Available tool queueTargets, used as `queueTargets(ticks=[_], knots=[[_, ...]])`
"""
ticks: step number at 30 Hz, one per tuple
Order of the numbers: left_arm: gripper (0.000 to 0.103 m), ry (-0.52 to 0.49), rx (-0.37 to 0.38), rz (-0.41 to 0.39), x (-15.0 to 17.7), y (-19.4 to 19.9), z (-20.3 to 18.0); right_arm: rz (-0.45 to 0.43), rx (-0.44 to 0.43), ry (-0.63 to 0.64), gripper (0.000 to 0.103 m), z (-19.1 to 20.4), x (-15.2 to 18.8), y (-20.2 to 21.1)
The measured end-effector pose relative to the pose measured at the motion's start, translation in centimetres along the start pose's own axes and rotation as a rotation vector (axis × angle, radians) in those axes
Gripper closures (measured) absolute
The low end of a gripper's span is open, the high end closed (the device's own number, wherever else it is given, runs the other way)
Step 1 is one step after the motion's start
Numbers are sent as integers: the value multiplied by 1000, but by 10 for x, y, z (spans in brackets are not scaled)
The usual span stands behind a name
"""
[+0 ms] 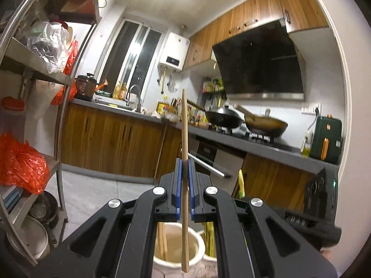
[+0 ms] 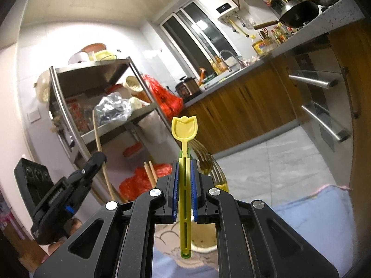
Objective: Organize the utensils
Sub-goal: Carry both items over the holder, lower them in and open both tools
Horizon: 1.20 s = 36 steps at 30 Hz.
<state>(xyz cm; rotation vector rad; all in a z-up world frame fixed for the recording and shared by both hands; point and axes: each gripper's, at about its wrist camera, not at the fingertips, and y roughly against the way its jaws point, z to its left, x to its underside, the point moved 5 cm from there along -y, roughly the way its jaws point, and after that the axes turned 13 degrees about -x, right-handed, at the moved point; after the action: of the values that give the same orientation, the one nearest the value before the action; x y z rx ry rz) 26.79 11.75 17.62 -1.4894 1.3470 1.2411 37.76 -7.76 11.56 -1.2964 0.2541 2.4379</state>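
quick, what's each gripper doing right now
left gripper: shut on a thin wooden chopstick
right gripper: shut on a yellow plastic spoon with a tulip-shaped bowl

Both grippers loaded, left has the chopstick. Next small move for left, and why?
Probably lower the left gripper straight down. It is shut on a wooden chopstick held nearly upright, its lower tip hanging over the open cream holder, where other chopsticks already stand. Open only once the tip is inside.
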Motion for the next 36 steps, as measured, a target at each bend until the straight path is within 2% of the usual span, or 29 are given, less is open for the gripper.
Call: queueTargets(ticks=[7,9,12,18,23,30,36], knots=[[98,66,-20,-66,8,-8,11,-18,56,41,93,-5,5,-13],[98,87,-15,-60,13,-13,13,-16,91,78,93,-5,8,-15],[98,63,-39,-52,20,-18,11,-16,138,138,93,-5,11,-15],[98,-26,-79,10,40,-27,4,27,206,212,93,-11,24,-19],[98,-84,-108,92,60,-30,1,76,226,255,93,-13,37,-20],[98,-146,-147,166,75,-31,-1,130,252,271,93,-14,46,-17],[98,-188,-170,196,81,-32,-4,170,264,264,93,-18,50,-17]])
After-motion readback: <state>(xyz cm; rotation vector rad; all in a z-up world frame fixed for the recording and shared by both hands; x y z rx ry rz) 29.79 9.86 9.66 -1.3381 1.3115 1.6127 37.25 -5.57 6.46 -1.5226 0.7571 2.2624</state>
